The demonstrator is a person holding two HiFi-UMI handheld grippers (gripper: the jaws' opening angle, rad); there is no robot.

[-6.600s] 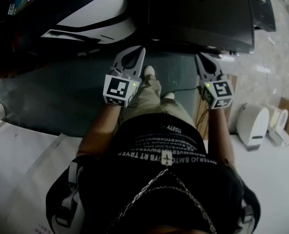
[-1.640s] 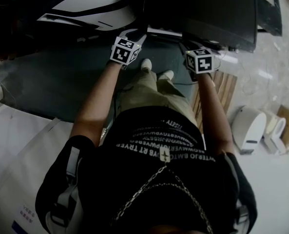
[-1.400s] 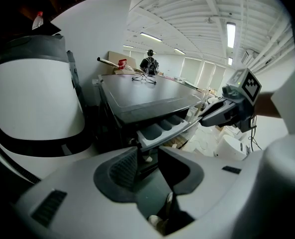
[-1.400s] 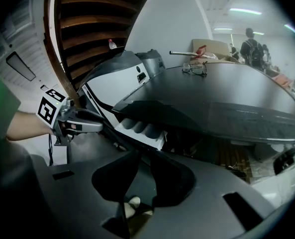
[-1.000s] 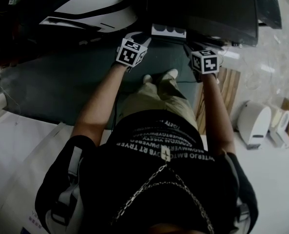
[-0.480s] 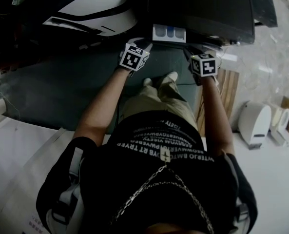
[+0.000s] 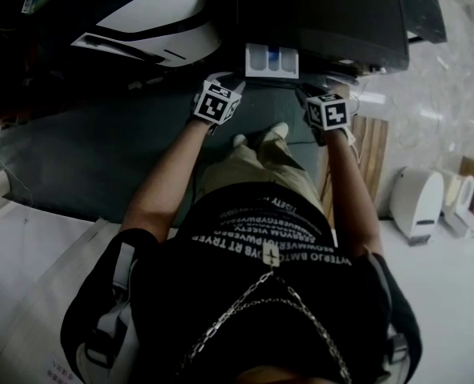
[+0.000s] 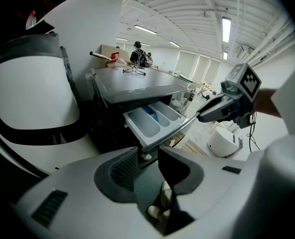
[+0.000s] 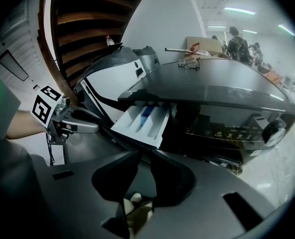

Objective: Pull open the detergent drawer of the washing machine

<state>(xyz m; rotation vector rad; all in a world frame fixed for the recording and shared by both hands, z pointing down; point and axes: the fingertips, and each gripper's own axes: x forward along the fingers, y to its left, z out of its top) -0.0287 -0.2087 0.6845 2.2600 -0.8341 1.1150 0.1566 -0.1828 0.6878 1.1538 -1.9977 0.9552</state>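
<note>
The dark washing machine [image 7: 324, 14] stands in front of me with its white detergent drawer [image 7: 271, 60] pulled out, its compartments showing, one with a blue insert. My left gripper [image 7: 227, 78] sits at the left end of the drawer front. In the left gripper view its jaws [image 8: 148, 153] stand nearly together on that front edge below the drawer [image 8: 154, 121]. My right gripper [image 7: 307, 93] is at the right end. In the right gripper view its jaws [image 9: 146, 156] close just under the drawer [image 9: 142, 121]. Each gripper shows in the other's view: right gripper [image 8: 212, 111], left gripper [image 9: 87, 126].
A white rounded appliance [image 7: 141, 14] stands left of the machine. A wooden slatted board [image 7: 372, 158] and a small white device [image 7: 416, 202] lie on the floor to the right. Glasses [image 9: 189, 62] rest on the machine's top. The control dial [image 9: 275, 128] sits at its right.
The drawer has slid further out of the machine over the last second. Both grippers drew back towards me with its front edge.
</note>
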